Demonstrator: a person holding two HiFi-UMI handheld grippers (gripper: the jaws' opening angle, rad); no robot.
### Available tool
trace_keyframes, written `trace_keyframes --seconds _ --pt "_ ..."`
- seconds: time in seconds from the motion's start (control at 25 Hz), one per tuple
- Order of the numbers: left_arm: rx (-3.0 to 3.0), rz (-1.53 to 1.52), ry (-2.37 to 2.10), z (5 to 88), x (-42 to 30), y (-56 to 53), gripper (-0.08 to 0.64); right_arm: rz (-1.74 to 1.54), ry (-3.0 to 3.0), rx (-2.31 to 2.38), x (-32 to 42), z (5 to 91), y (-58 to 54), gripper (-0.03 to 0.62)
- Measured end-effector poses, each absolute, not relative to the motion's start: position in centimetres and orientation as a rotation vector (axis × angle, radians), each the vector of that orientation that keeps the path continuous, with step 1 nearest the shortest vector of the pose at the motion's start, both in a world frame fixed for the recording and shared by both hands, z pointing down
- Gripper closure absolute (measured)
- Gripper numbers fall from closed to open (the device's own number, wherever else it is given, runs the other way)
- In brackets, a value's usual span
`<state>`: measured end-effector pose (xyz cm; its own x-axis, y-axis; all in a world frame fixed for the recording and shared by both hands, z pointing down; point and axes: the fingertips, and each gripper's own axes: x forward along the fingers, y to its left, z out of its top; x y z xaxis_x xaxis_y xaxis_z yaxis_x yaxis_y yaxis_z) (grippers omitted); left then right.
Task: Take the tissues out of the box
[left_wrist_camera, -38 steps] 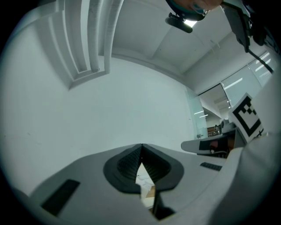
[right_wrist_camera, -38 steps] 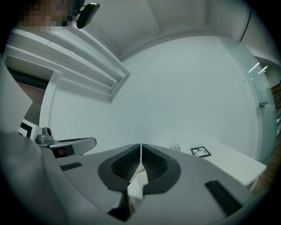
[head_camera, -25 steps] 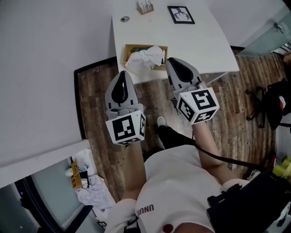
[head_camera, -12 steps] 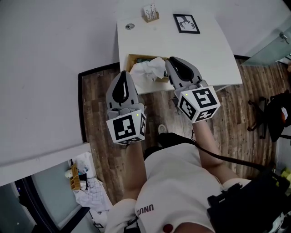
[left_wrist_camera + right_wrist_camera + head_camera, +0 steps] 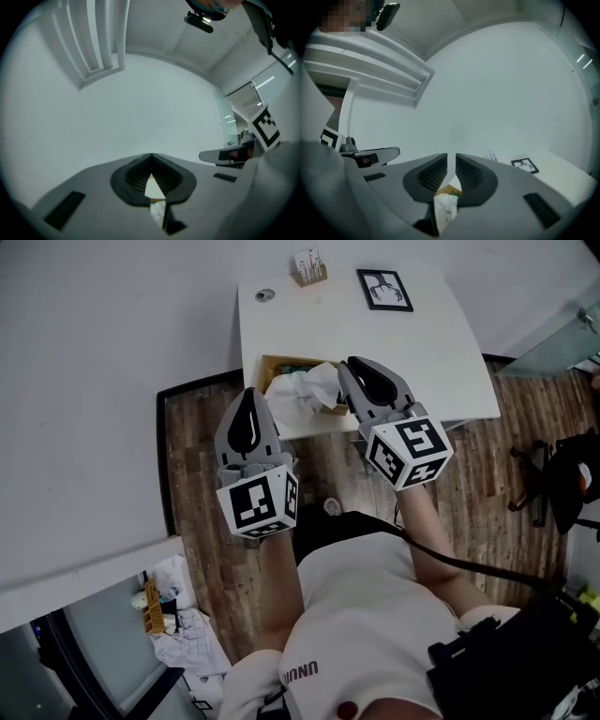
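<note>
A wooden tissue box (image 5: 279,364) stands at the near edge of the white table (image 5: 422,352). A crumpled white tissue (image 5: 307,388) spills out of it over the front rim. My right gripper (image 5: 349,365) hovers just right of the tissue. Its jaws (image 5: 451,157) are opening, a narrow slit shows between the pads, and the tissue (image 5: 446,210) shows below them, not pinched. My left gripper (image 5: 249,396) hangs in front of the box's left corner. Its tips (image 5: 151,155) meet with nothing between them.
On the table's far side are a framed picture (image 5: 384,289), a small holder (image 5: 307,266) and a round disc (image 5: 265,295). Wood flooring lies below. A dark chair (image 5: 562,465) stands at the right, and clutter (image 5: 178,615) lies at the lower left.
The table and box sit slightly lower in the head view than a second ago. Both grippers keep about the same places beside the box.
</note>
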<state>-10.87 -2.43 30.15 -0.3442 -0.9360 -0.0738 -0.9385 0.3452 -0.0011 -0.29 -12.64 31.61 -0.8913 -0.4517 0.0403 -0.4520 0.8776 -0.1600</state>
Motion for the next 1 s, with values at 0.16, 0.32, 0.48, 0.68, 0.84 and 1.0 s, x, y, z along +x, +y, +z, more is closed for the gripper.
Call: trace_keyframes --seconds 0.16,0.32,0.48,0.68,0.84,1.0 --pt "-1.763 0.065 2.536 30.5 -11.3 -2.6 0.548 0.273 -3.037 0.719 -0.7 32.1 -12.9 0.520" --pt "-1.773 0.068 2.544 30.9 -12.2 -3.1 0.548 0.293 -3.022 0.713 -1.3 32.8 -13.4 0.494" --pt "-1.795 0.068 2.534 31.0 -13.4 -4.2 0.548 0.300 -3.009 0.702 -2.3 33.3 -14.4 0.471" --pt "-1.841 0.049 2.501 30.9 -14.9 -6.2 0.548 0.323 -2.980 0.732 -3.7 33.9 -16.0 0.460" --pt "-1.878 0.048 2.482 30.9 -16.4 -7.9 0.548 0.330 -2.943 0.745 -5.0 34.8 -17.2 0.457" --pt "-1.919 0.048 2.473 31.4 -17.5 -9.4 0.548 0.245 -2.875 0.648 -6.7 36.3 -17.3 0.436"
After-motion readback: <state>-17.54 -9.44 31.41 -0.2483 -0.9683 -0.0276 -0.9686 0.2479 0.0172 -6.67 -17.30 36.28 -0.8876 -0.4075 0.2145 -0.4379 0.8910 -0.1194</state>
